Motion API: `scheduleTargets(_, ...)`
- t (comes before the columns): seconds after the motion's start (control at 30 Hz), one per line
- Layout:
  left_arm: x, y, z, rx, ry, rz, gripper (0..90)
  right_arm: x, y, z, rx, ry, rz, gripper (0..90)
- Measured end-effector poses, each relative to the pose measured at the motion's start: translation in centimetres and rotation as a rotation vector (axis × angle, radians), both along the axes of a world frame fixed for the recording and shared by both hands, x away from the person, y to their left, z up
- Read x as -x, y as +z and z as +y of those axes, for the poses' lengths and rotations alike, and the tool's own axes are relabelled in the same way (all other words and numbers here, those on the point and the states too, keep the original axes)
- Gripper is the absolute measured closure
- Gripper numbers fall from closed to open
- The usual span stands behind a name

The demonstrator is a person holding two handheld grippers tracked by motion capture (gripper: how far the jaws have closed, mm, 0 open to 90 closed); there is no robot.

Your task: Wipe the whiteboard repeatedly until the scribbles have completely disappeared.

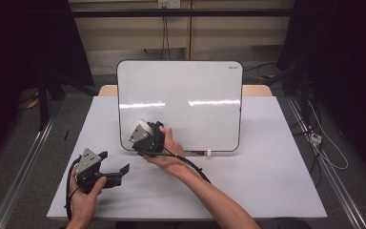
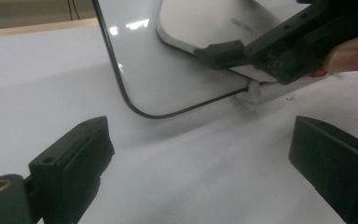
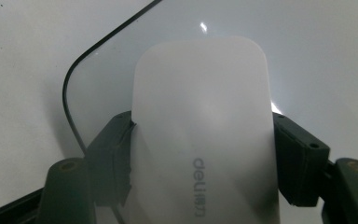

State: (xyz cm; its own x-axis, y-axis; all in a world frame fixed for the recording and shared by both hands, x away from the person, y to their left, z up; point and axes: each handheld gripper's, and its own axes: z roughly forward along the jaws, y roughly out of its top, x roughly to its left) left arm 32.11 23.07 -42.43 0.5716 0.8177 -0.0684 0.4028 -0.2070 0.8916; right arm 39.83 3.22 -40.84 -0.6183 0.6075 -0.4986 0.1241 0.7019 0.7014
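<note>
A white whiteboard (image 1: 186, 95) with a thin black rim stands upright on the white table (image 1: 267, 167). My right gripper (image 1: 145, 131) is shut on a white rounded eraser (image 3: 205, 126) marked "deli" and holds it against the board's lower left corner (image 3: 307, 56). The eraser (image 2: 200, 23) shows flat on the board surface (image 2: 140, 70), with the right gripper (image 2: 270, 46) beside it. My left gripper (image 1: 114, 161) is low over the table's front left, in front of the board. It is open (image 2: 200, 163) with nothing between the jaws.
A small white foot (image 1: 208, 153) props the board's bottom edge, with a small red object (image 1: 198, 153) beside it. Bare table lies to the right and front. Metal rails (image 1: 24, 162) run along both sides on the floor, and cables (image 1: 321, 143) lie at the right.
</note>
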Motion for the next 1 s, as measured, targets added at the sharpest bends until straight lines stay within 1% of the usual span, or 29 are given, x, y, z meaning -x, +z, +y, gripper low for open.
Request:
scheduleTargets(0.1,0.1,0.0,0.3,-0.012,0.0,-0.001,5.7,0.1,0.1,-0.6,-0.011,-0.012,0.006,30.3)
scheduleTargets(0.17,0.2,0.0,0.3,0.004,0.007,-0.002,5.7,0.2,0.0,-1.1,-0.007,-0.015,0.002,30.3)
scheduleTargets(0.23,0.2,0.0,0.4,0.001,0.011,-0.005,5.7,0.4,-0.1,-1.8,-0.023,-0.034,0.003,30.4)
scheduleTargets(0.33,0.2,0.0,0.3,0.004,0.008,-0.002,5.7,0.6,-0.1,-3.0,-0.035,-0.051,0.008,30.4)
scheduleTargets(0.4,0.2,0.1,0.2,-0.003,0.001,0.003,5.7,0.7,0.0,-3.9,-0.049,-0.063,0.012,30.4)
scheduleTargets(0.43,0.2,0.0,0.1,0.0,0.007,-0.003,5.7,0.7,0.0,-4.3,-0.06,-0.069,0.012,30.4)
scheduleTargets(0.5,0.2,-0.1,0.1,0.004,0.005,0.001,5.7,0.7,0.1,-5.1,-0.072,-0.076,0.014,30.4)
scheduleTargets(0.53,0.1,-0.1,0.2,0.0,0.007,0.001,5.7,0.7,0.1,-5.4,-0.082,-0.087,0.016,30.4)
scheduleTargets(0.67,0.2,-0.1,0.2,0.001,0.006,0.001,5.7,0.8,0.3,-6.3,-0.113,-0.098,0.02,30.8)
scheduleTargets(0.73,0.2,-0.1,0.2,0.001,0.005,0.002,5.7,0.9,0.7,-6.7,-0.141,-0.105,0.022,31.1)
scheduleTargets(0.77,0.1,-0.1,0.2,0.002,0.005,0.003,5.7,1.0,0.8,-6.9,-0.146,-0.105,0.022,31.1)
scheduleTargets(0.8,0.1,-0.1,0.2,0.004,0.007,0.004,5.7,1.1,0.9,-7.0,-0.138,-0.104,0.018,31.1)
scheduleTargets(0.87,0.1,-0.1,0.2,0.003,0.005,0.003,5.7,1.2,1.0,-7.3,-0.136,-0.107,0.014,31.2)
scheduleTargets(0.93,0.1,-0.2,0.2,0.004,0.005,0.003,5.7,1.4,1.1,-7.6,-0.15,-0.109,0.011,31.2)
scheduleTargets(0.97,0.0,-0.1,0.2,0.0,-0.002,0.009,5.7,1.4,1.2,-7.7,-0.151,-0.108,0.009,31.1)
scheduleTargets(1.0,0.0,-0.2,0.2,0.004,0.004,0.008,5.7,1.5,1.2,-7.7,-0.144,-0.107,0.01,31.2)
